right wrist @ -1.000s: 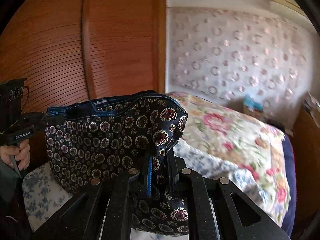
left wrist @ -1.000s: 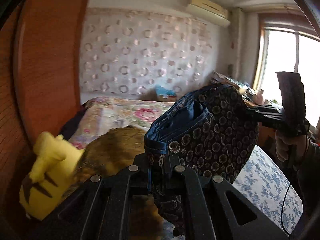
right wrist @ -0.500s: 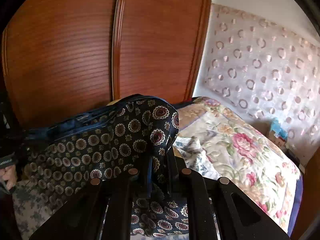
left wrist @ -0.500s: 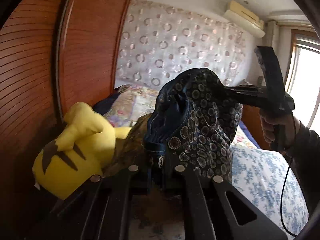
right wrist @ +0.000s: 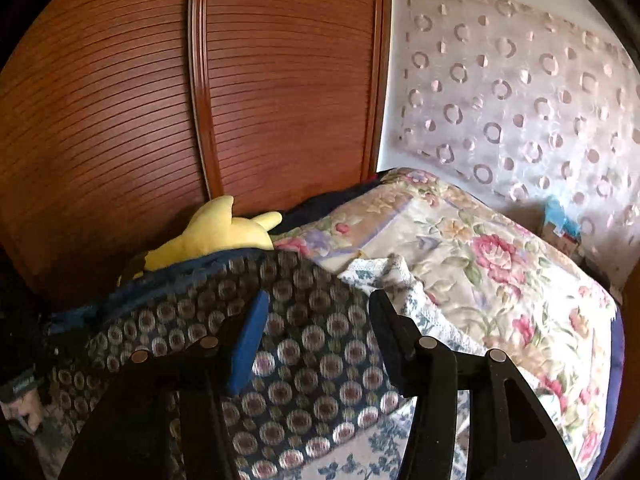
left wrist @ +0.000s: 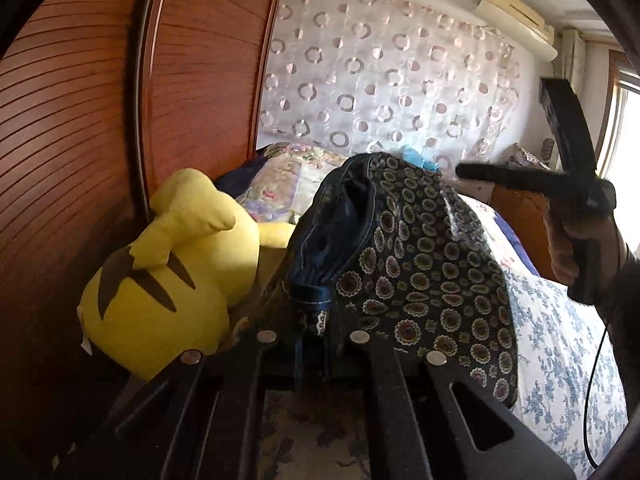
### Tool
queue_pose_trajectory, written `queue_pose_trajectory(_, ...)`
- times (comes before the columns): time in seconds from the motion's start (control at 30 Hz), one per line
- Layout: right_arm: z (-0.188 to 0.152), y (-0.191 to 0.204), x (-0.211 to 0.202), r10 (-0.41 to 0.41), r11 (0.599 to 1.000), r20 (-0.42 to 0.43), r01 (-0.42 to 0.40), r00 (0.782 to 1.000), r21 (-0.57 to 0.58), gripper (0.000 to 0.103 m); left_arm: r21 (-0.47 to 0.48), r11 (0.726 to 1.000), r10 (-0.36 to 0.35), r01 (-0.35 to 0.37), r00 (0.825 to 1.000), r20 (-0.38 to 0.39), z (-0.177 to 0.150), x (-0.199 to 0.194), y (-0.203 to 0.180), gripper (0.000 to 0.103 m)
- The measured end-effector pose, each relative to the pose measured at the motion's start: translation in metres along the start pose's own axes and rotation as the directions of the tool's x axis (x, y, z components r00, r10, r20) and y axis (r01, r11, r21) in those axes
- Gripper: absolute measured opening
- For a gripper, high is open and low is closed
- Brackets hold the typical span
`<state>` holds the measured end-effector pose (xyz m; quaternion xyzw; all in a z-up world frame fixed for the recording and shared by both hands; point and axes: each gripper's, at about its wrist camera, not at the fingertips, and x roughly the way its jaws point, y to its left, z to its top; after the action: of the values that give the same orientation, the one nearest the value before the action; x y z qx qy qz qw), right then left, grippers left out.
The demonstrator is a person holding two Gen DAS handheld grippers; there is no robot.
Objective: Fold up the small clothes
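No lettering can be read anywhere. A small pale label sits on the dark gripper body at the left edge of the right wrist view, but its print is too blurred.

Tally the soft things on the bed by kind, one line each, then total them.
Patterned garment: 1
Yellow plush toy: 1
Floral quilt: 1
Blue-and-white floral sheet: 1
Total: 4

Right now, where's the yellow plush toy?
Left wrist view: the yellow plush toy lies at left, against the wooden wardrobe doors, just left of the patterned shorts.
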<state>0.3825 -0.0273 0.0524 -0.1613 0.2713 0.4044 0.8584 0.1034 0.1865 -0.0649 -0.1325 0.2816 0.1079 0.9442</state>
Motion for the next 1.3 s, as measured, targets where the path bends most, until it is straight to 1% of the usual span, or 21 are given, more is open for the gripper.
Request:
queue_pose_trajectory(0.03, -0.004, 0.011, -0.001, 0.015, 1.000, -0.011, -0.015, 1.000, 0.006, 0.054, 0.000, 1.000, 0.004, -0.004, 1.000, -0.004, -0.001, -0.001, -0.001, 0.007)
queue_pose_trajectory(0.1, -0.014, 0.017, 0.007, 0.051, 0.999, -0.040, -0.050, 0.998, 0.020, 0.054, 0.002, 1.000, 0.011, -0.011, 1.000, -0.011, -0.003, -0.001, 0.000, 0.007)
queue_pose_trajectory(0.2, -0.029, 0.022, 0.025, 0.064, 0.998, -0.075, -0.063, 0.995, 0.016, 0.054, 0.007, 1.000, 0.022, -0.022, 1.000, -0.016, -0.004, -0.001, -0.001, 0.007)
queue_pose_trajectory(0.27, -0.038, 0.028, 0.041, 0.045, 0.999, -0.109, -0.045, 0.993, 0.004, 0.054, 0.025, 0.999, 0.039, -0.039, 0.999, -0.019, -0.004, 0.001, -0.004, 0.007)
queue_pose_trajectory(0.33, -0.042, 0.032, 0.051, 0.028, 1.000, -0.086, -0.028, 0.996, 0.002, 0.055, 0.037, 0.998, 0.048, -0.048, 0.999, -0.012, -0.005, -0.001, -0.006, 0.007)
queue_pose_trajectory(0.43, -0.039, 0.032, 0.049, 0.019, 0.999, -0.078, -0.016, 0.997, 0.032, 0.055, 0.060, 0.996, 0.062, -0.062, 0.998, -0.004, -0.004, -0.007, -0.011, 0.014)
queue_pose_trajectory(0.47, -0.038, 0.033, 0.046, 0.006, 1.000, -0.077, -0.003, 0.997, 0.031, 0.055, 0.067, 0.996, 0.065, -0.065, 0.998, 0.003, -0.004, -0.010, -0.011, 0.018)
queue_pose_trajectory(0.5, -0.039, 0.035, 0.041, -0.007, 1.000, -0.074, 0.009, 0.997, 0.028, 0.055, 0.073, 0.995, 0.069, -0.070, 0.997, 0.016, -0.004, -0.014, -0.012, 0.026)
queue_pose_trajectory(0.53, -0.041, 0.039, 0.034, -0.014, 0.999, -0.069, 0.016, 0.998, 0.027, 0.055, 0.079, 0.994, 0.069, -0.071, 0.997, 0.027, -0.004, -0.017, -0.012, 0.030)
queue_pose_trajectory(0.57, -0.042, 0.040, 0.028, -0.020, 0.999, -0.060, 0.022, 0.998, 0.032, 0.055, 0.083, 0.994, 0.066, -0.069, 0.997, 0.042, -0.004, -0.022, -0.013, 0.039)
queue_pose_trajectory(0.6, -0.044, 0.044, 0.020, -0.022, 0.999, -0.052, 0.024, 0.998, 0.037, 0.055, 0.088, 0.994, 0.062, -0.067, 0.996, 0.060, -0.003, -0.027, -0.015, 0.044)
queue_pose_trajectory(0.63, -0.048, 0.048, 0.011, -0.022, 0.999, -0.044, 0.023, 0.999, 0.043, 0.055, 0.095, 0.993, 0.059, -0.066, 0.996, 0.071, -0.003, -0.031, -0.016, 0.046)
queue_pose_trajectory(0.67, -0.051, 0.050, 0.004, -0.025, 0.998, -0.034, 0.026, 0.999, 0.049, 0.055, 0.104, 0.992, 0.059, -0.067, 0.995, 0.079, -0.002, -0.035, -0.019, 0.055)
queue_pose_trajectory(0.7, -0.054, 0.054, -0.004, -0.030, 0.998, -0.025, 0.031, 0.999, 0.053, 0.055, 0.114, 0.991, 0.057, -0.067, 0.995, 0.087, -0.002, -0.039, -0.022, 0.068)
queue_pose_trajectory(0.73, -0.058, 0.057, -0.011, -0.034, 0.998, -0.015, 0.035, 0.999, 0.056, 0.055, 0.123, 0.990, 0.050, -0.062, 0.994, 0.095, -0.001, -0.042, -0.024, 0.075)
queue_pose_trajectory(0.77, -0.066, 0.063, -0.022, -0.038, 0.997, -0.005, 0.038, 0.999, 0.060, 0.055, 0.131, 0.990, 0.038, -0.052, 0.994, 0.102, -0.001, -0.046, -0.027, 0.085)
queue_pose_trajectory(0.87, -0.080, 0.071, -0.051, -0.057, 0.995, 0.021, 0.056, 0.998, 0.078, 0.055, 0.153, 0.987, 0.027, -0.044, 0.993, 0.114, -0.001, -0.055, -0.038, 0.094)
queue_pose_trajectory(0.93, -0.092, 0.074, -0.070, -0.070, 0.993, 0.035, 0.067, 0.997, 0.092, 0.057, 0.166, 0.986, 0.015, -0.035, 0.993, 0.119, -0.002, -0.059, -0.046, 0.095)
queue_pose_trajectory(1.07, -0.116, 0.079, -0.105, -0.104, 0.986, 0.050, 0.096, 0.993, 0.135, 0.066, 0.190, 0.982, 0.001, -0.021, 0.994, 0.105, -0.006, -0.064, -0.065, 0.095)
queue_pose_trajectory(1.17, -0.132, 0.083, -0.133, -0.148, 0.979, 0.056, 0.139, 0.987, 0.147, 0.073, 0.210, 0.978, -0.024, 0.003, 0.995, 0.097, -0.012, -0.067, -0.078, 0.095)
queue_pose_trajectory(1.3, -0.155, 0.094, -0.164, -0.198, 0.967, 0.055, 0.186, 0.979, 0.172, 0.076, 0.237, 0.971, -0.051, 0.030, 0.995, 0.083, -0.020, -0.070, -0.100, 0.095)
